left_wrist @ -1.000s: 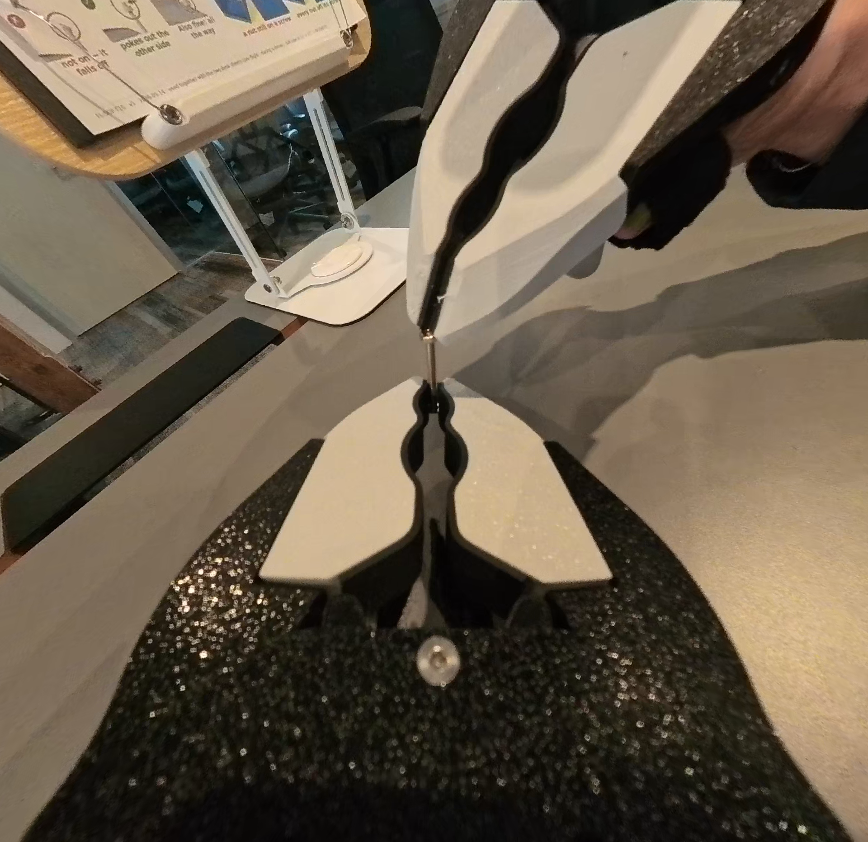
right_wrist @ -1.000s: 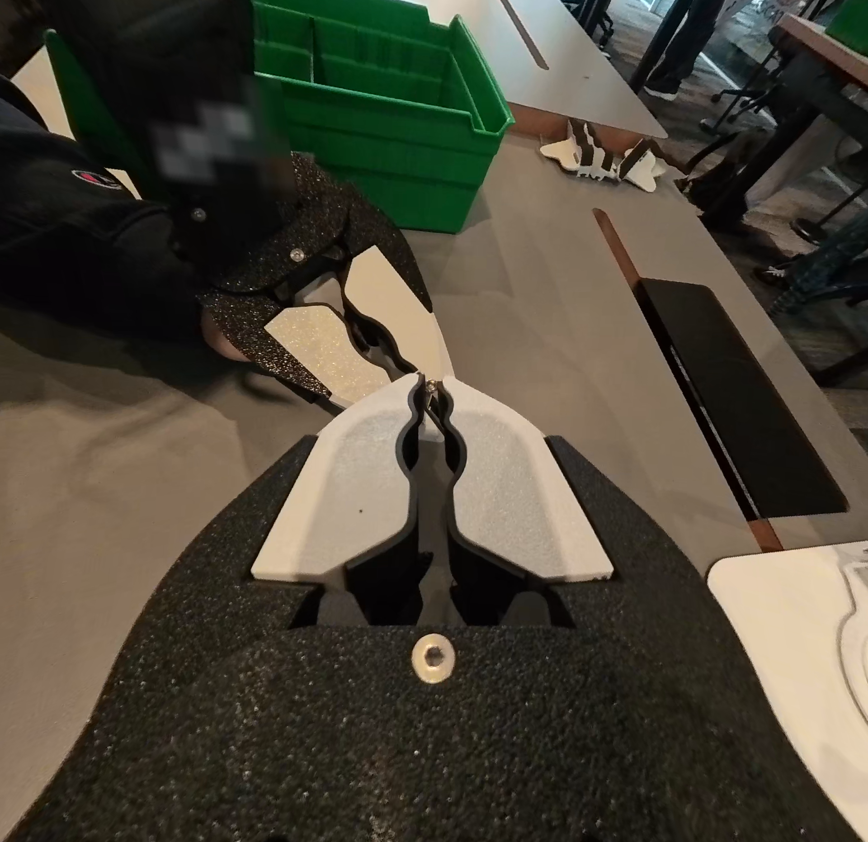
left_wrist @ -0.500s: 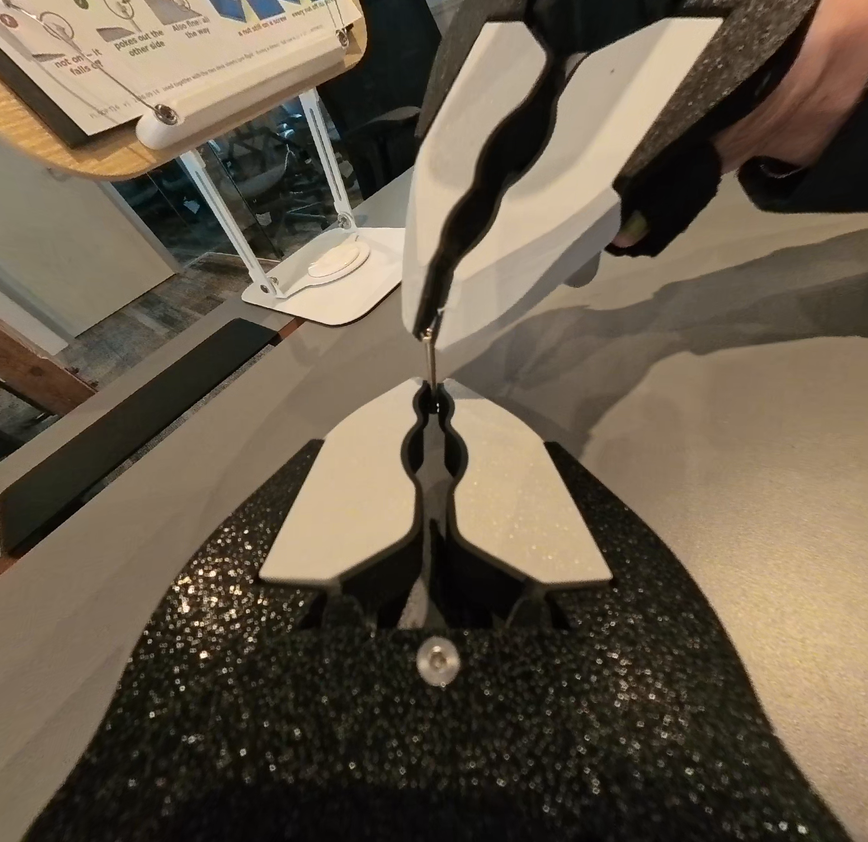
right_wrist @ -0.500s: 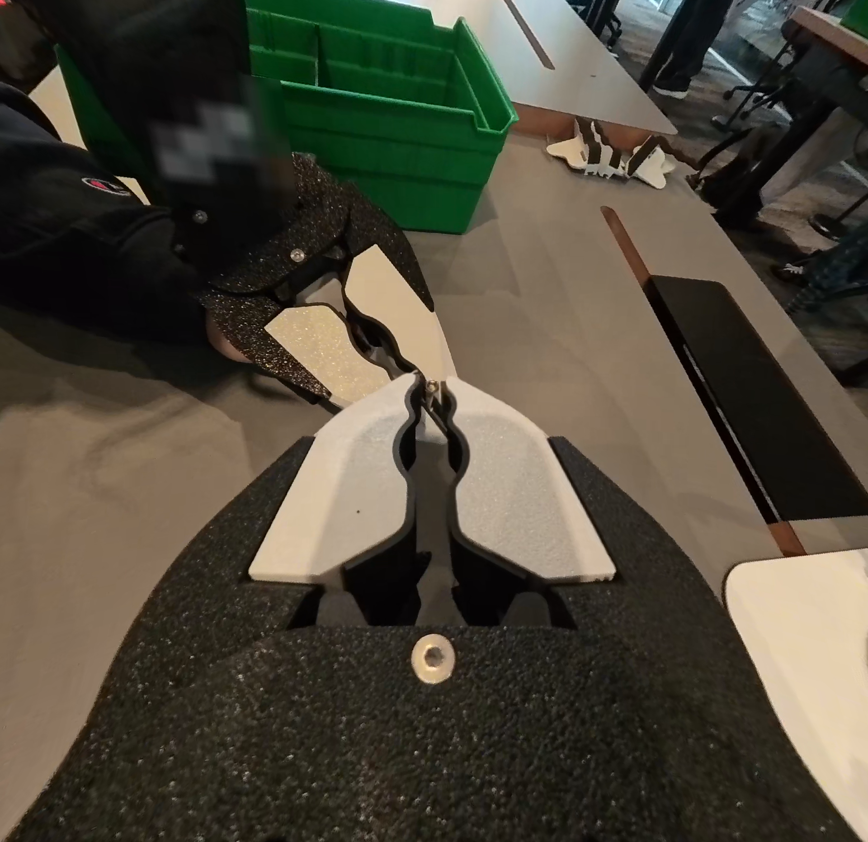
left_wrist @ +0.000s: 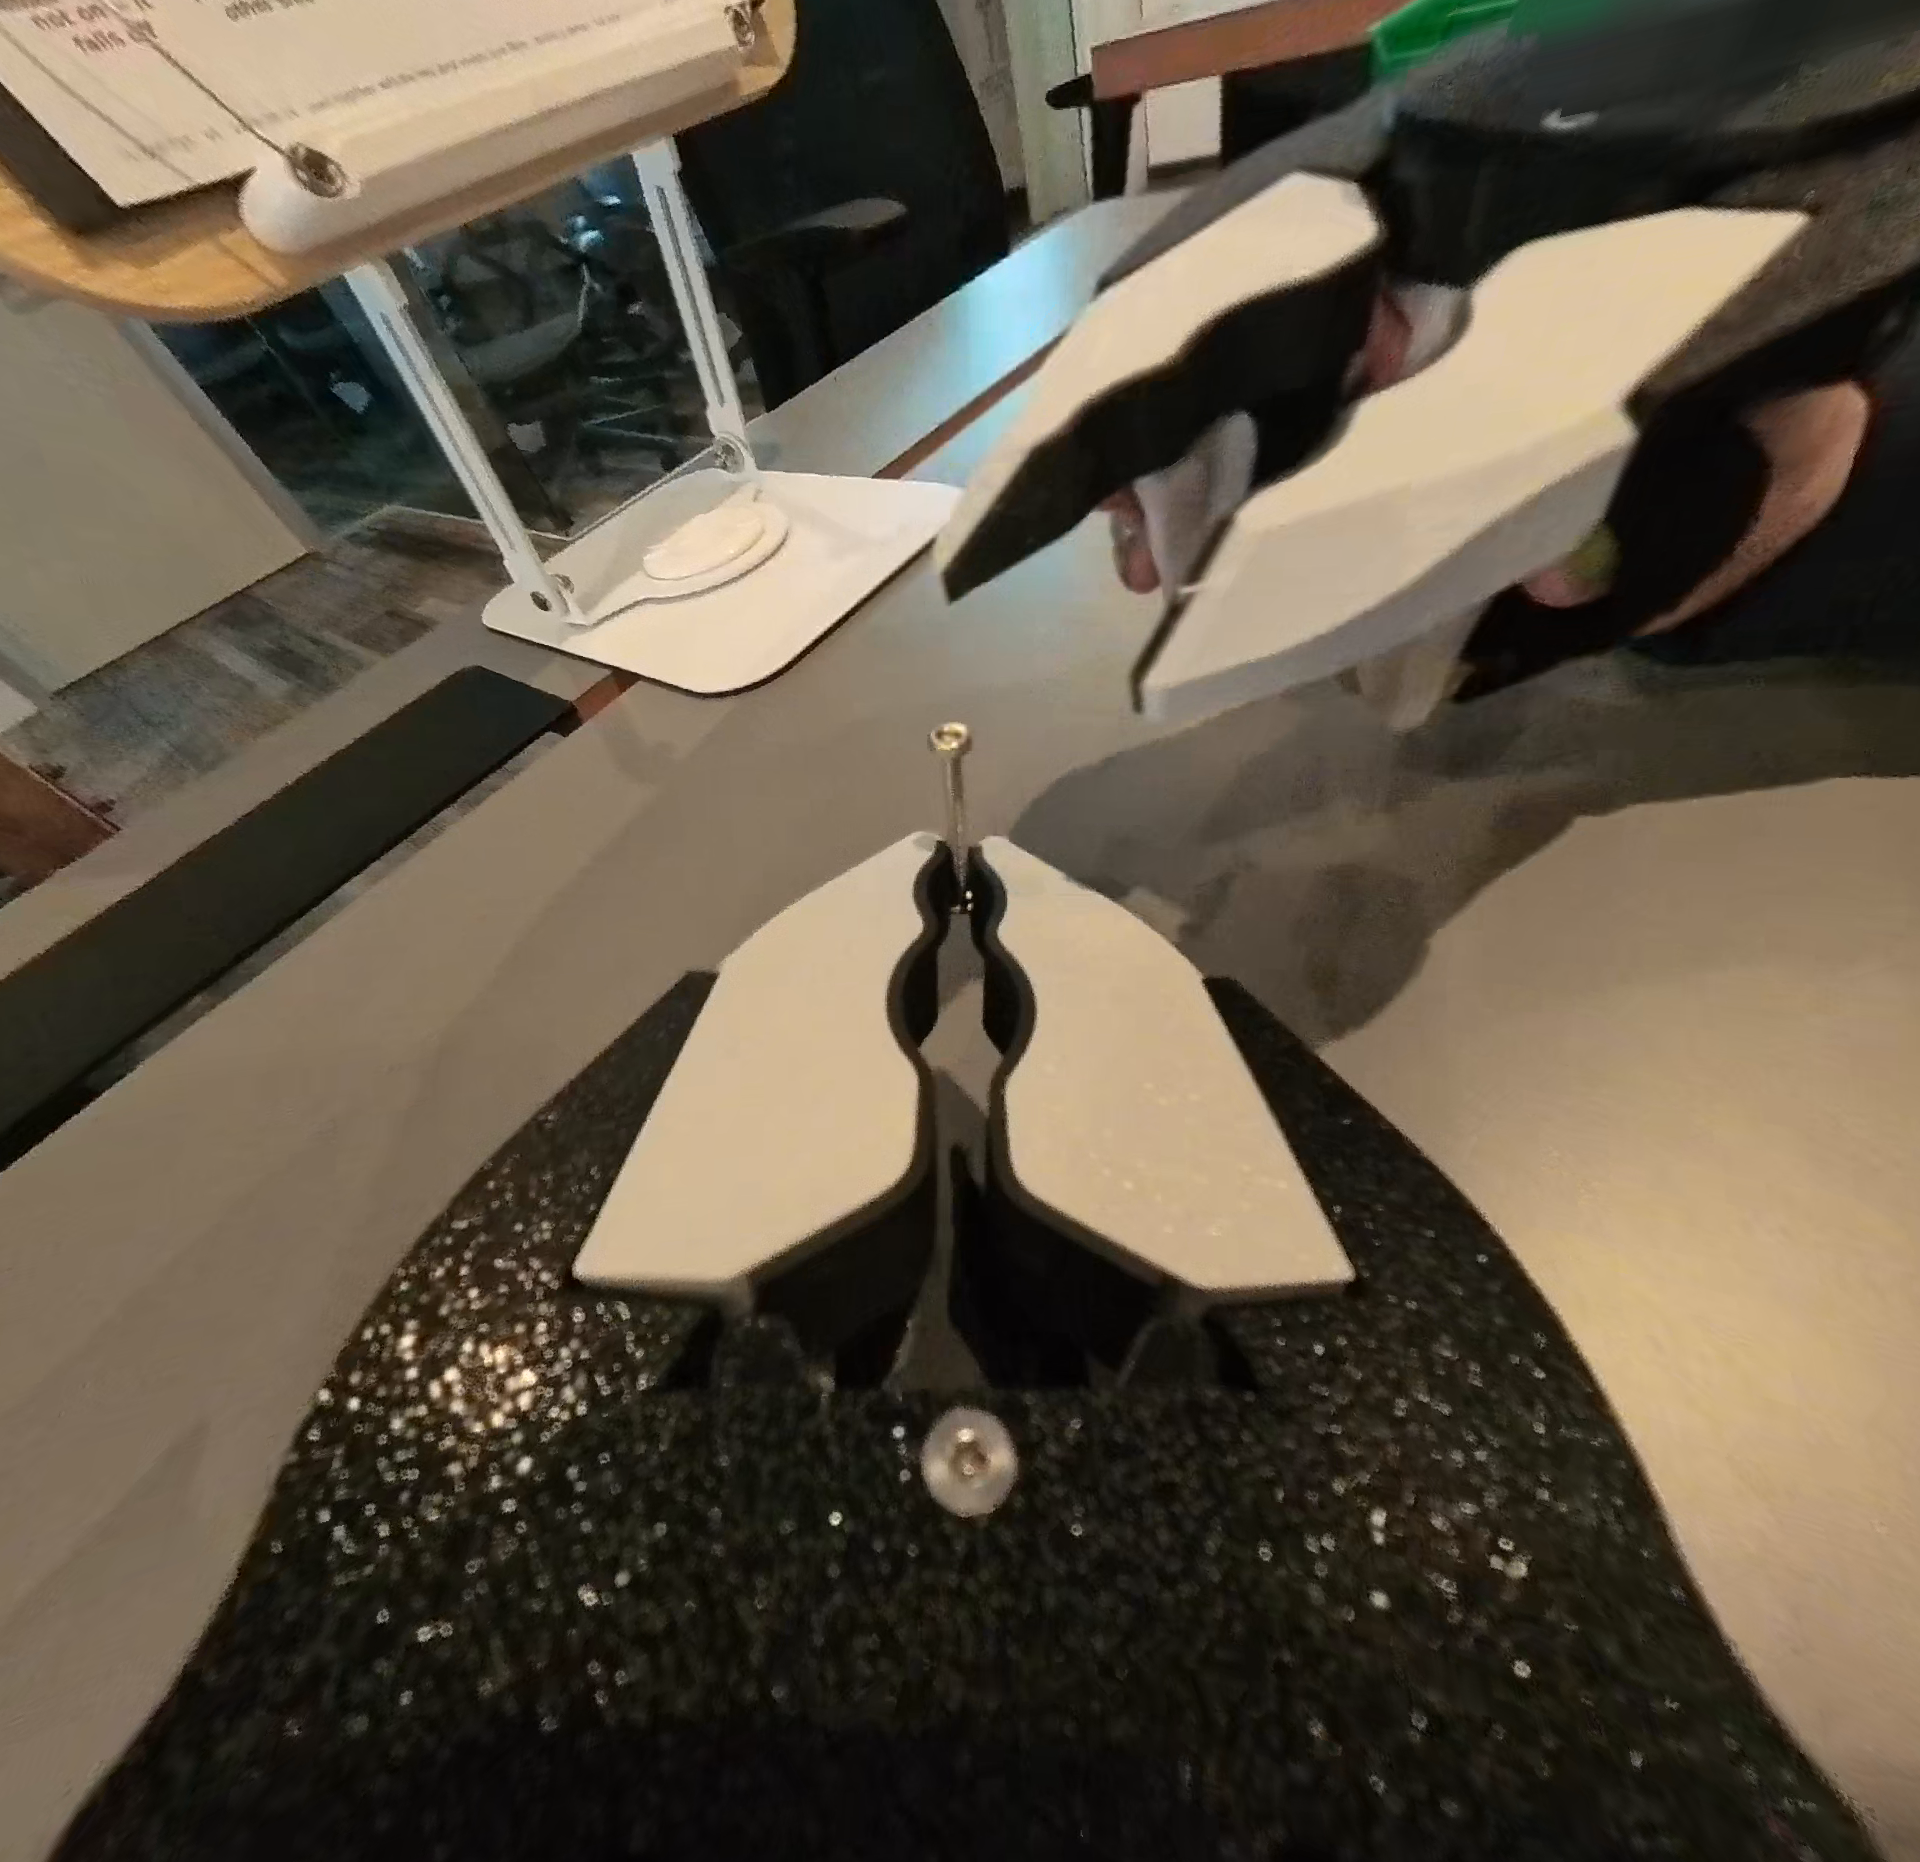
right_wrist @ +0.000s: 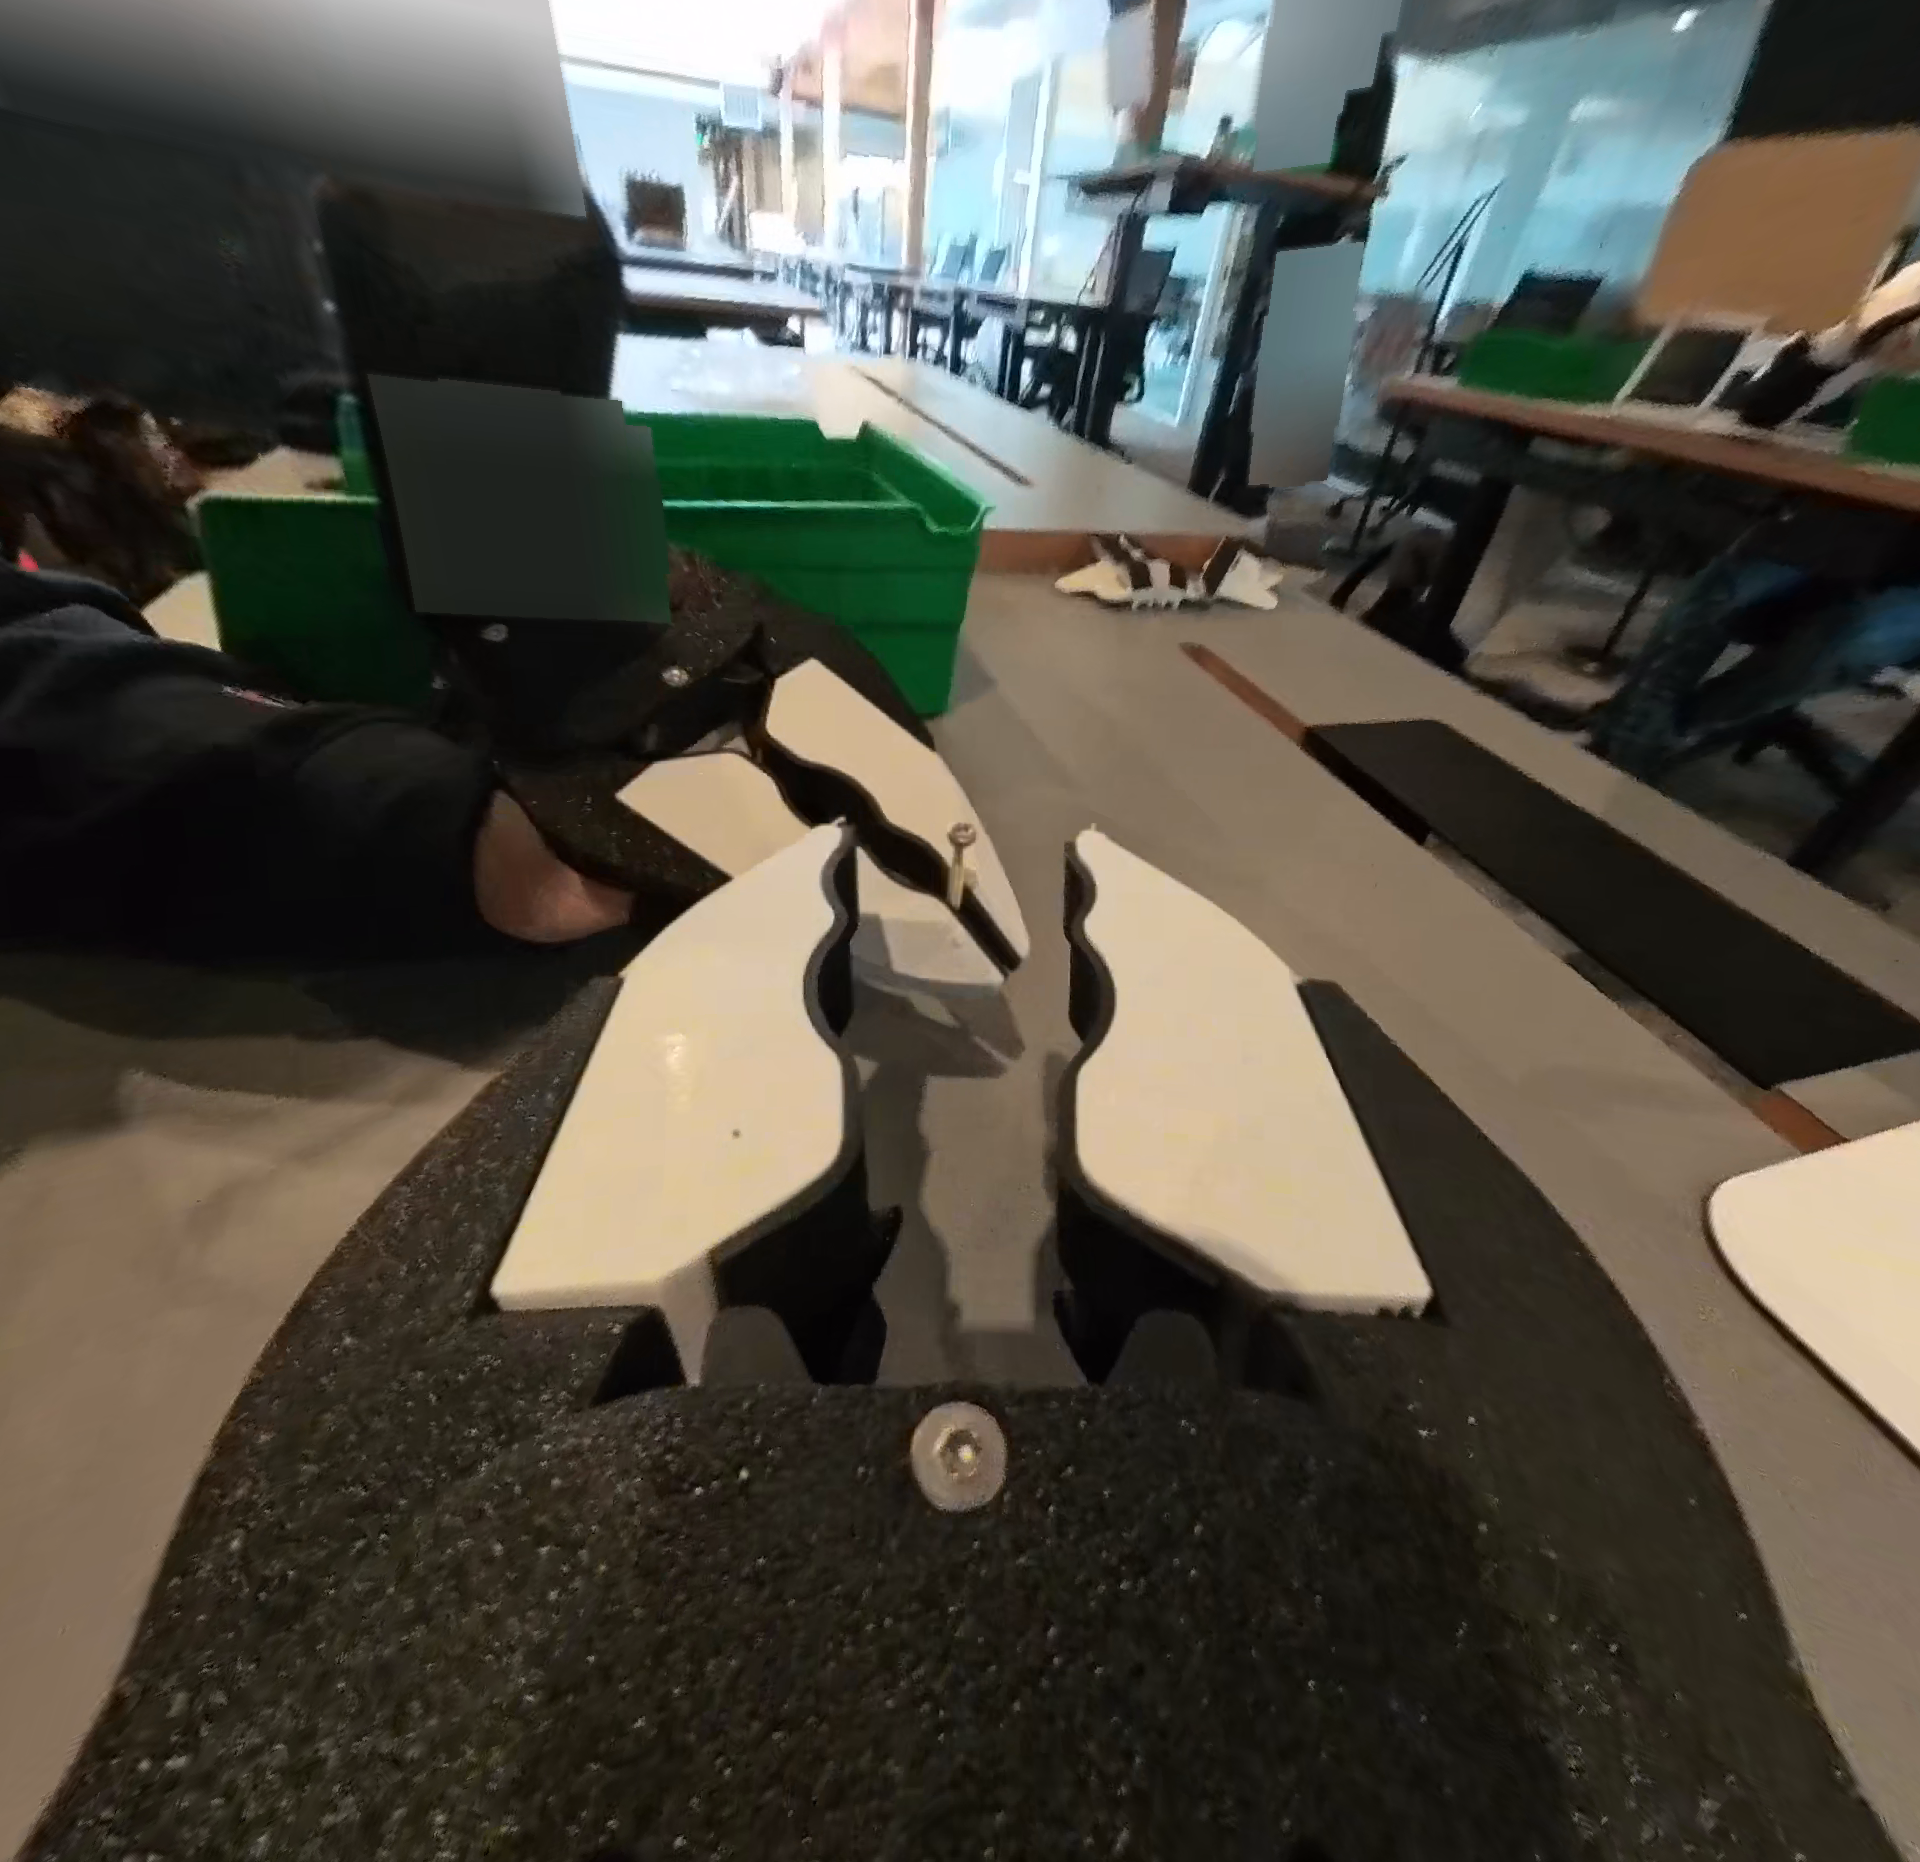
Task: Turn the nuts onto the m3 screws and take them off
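Observation:
My left gripper [left_wrist: 956, 854] is shut on the lower end of a thin silver m3 screw [left_wrist: 953, 789], which stands upright with its head on top. I cannot make out a nut between the jaws. My right gripper [right_wrist: 961, 841] is open and empty, and its jaws stand wide apart. In the left wrist view the right gripper [left_wrist: 1044, 638] hovers up and to the right of the screw, clear of it. In the right wrist view the left gripper [right_wrist: 997, 929] and the screw [right_wrist: 958, 865] lie just beyond my open fingertips.
A green bin [right_wrist: 831, 524] stands behind the left gripper. A document stand with a white base [left_wrist: 727, 586] is at the far left of the grey table [left_wrist: 1558, 981]. Black strips [right_wrist: 1610, 877] run along the table. Spare gripper parts [right_wrist: 1164, 576] lie farther back. From either gripper's tips it is about 30 cm to the white base [left_wrist: 727, 586].
My right gripper has let go of the screw's head, opened, and pulled away up and to the right. My left gripper still holds the screw in place.

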{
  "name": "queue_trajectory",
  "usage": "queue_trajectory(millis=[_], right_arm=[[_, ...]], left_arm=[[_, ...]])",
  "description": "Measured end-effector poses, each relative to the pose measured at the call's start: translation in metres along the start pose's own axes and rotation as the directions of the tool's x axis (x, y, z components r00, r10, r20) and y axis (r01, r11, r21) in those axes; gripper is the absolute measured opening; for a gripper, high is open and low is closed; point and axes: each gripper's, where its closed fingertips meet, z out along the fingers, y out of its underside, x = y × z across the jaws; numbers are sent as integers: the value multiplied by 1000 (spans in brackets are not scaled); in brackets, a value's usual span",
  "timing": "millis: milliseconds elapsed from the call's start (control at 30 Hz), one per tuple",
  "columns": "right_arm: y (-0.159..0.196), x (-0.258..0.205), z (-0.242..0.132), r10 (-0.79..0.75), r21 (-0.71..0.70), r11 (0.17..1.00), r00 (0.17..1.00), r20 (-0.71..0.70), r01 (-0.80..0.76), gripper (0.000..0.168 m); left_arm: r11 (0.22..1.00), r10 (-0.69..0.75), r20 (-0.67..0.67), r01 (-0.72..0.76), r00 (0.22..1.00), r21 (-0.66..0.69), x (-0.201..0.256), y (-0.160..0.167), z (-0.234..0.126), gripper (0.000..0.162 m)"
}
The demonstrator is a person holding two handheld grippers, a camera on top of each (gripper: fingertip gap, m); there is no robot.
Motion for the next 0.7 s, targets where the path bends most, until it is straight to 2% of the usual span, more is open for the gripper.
queue_trajectory(millis=[133,300,433,700], right_arm=[[-3,-7,1,-3,77,997,1000,-2,3,39],[5,-9,4,49,70,996,998,30,-51,39],[6,-9,3,82,70,994,995,56,-85,36],[9,-12,6,82,45,995,994,76,-85,35]], left_arm=[[1000,-4,-18,3,1000,-31,2,4,3,2],[998,30,-23,-31,999,-62,5,7,6,2],[998,4,-30,-6,1000,-58,4,7,5,2],[999,-2,-36,0,999,-51,5,6,5,2]])
